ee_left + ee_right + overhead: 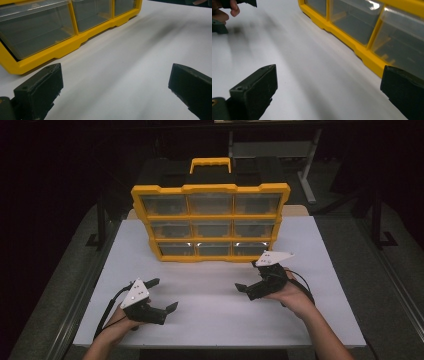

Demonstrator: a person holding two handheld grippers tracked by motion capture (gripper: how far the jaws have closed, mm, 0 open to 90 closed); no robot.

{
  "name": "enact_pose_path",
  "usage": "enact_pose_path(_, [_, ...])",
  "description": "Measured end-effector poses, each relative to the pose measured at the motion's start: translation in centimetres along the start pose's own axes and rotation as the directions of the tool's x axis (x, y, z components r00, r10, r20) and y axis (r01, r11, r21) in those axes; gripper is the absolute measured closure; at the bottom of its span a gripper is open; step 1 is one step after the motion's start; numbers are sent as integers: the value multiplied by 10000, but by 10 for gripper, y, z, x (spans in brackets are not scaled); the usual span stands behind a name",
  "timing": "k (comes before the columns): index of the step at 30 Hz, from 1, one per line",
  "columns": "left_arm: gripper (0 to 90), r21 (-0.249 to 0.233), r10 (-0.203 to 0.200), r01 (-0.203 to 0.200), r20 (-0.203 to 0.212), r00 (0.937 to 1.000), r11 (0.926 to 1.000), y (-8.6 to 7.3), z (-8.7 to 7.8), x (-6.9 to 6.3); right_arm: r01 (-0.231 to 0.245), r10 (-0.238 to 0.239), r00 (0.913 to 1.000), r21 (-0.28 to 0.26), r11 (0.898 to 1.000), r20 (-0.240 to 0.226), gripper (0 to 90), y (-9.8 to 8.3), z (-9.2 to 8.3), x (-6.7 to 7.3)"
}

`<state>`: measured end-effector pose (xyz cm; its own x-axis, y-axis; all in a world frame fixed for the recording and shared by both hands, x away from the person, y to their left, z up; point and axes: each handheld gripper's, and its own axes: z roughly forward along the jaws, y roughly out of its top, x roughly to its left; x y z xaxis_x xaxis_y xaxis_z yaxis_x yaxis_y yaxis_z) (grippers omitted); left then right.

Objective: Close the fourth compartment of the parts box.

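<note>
A yellow organizer case with several clear drawers and a yellow handle stands upright at the back of the white table. My left gripper rests near the front left, its jaws wide apart with nothing between them. In the left gripper view my left gripper faces bare table, with the case's bottom frame ahead to the left. My right gripper is low over the table just in front of the case's lower right corner, open and empty. In the right gripper view my right gripper has the case's frame close on its right.
The table's front edge runs just behind both hands. Dark floor and metal frame legs surround the table. In the right gripper view, the other hand sits at the top left.
</note>
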<state>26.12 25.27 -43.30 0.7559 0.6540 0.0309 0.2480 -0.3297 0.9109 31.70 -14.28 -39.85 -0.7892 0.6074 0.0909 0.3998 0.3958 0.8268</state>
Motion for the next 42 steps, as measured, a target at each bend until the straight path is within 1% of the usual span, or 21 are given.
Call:
enact_pose_path(3, [0,5,41,-41,-3,10000,10000,0,0,0,-145,145,9998,20,9999,136,0,-9,-5,0])
enact_pose_path(6, [0,48,39,-39,-3,10000,10000,0,0,0,-231,234,9992,-103,9997,311,0,-18,-11,-1])
enact_pose_path(8, [0,-38,-11,11,-9,10000,10000,0,1,-1,-305,311,9987,-153,9994,399,0,-22,-16,-2])
enact_pose_path(10, [0,-32,4,-5,-8,10000,10000,0,1,-1,-317,325,9986,-215,9993,427,0,-26,-20,-2])
enact_pose_path(14, [0,-25,-6,6,-1,10000,10000,0,1,-1,-362,370,9980,-163,9992,521,0,-33,-26,-2])
enact_pose_path(17, [0,-7,10,-10,-6,10000,10000,0,1,-1,-376,390,9977,-255,9990,552,0,-40,-29,-2])
enact_pose_path(19, [0,-7,8,-8,-7,10000,10000,0,1,-1,-337,354,9977,-295,9990,574,0,-44,-31,-3])
enact_pose_path(22, [0,5,24,-24,-6,10000,10000,0,1,-1,-441,463,9970,-372,9983,616,0,-49,-33,-2])
enact_pose_path(29, [0,52,43,-43,7,10000,10000,-1,1,-1,-426,441,9966,-225,9988,702,0,-60,-35,2])
enact_pose_path(32, [0,36,37,-37,8,10000,10000,-1,1,-1,-544,558,9959,-212,9983,716,0,-65,-35,2])
enact_pose_path(33, [0,41,34,-34,13,10000,10000,-1,1,-1,-493,506,9961,-193,9986,727,0,-66,-35,1])
enact_pose_path(35, [0,38,38,-38,20,10000,10000,-1,1,-1,-547,553,9955,-99,9985,770,0,-69,-35,1])
enact_pose_path(42, [0,94,74,-74,38,10000,9999,-1,2,-1,-558,563,9949,-80,9984,840,0,-73,-36,0])
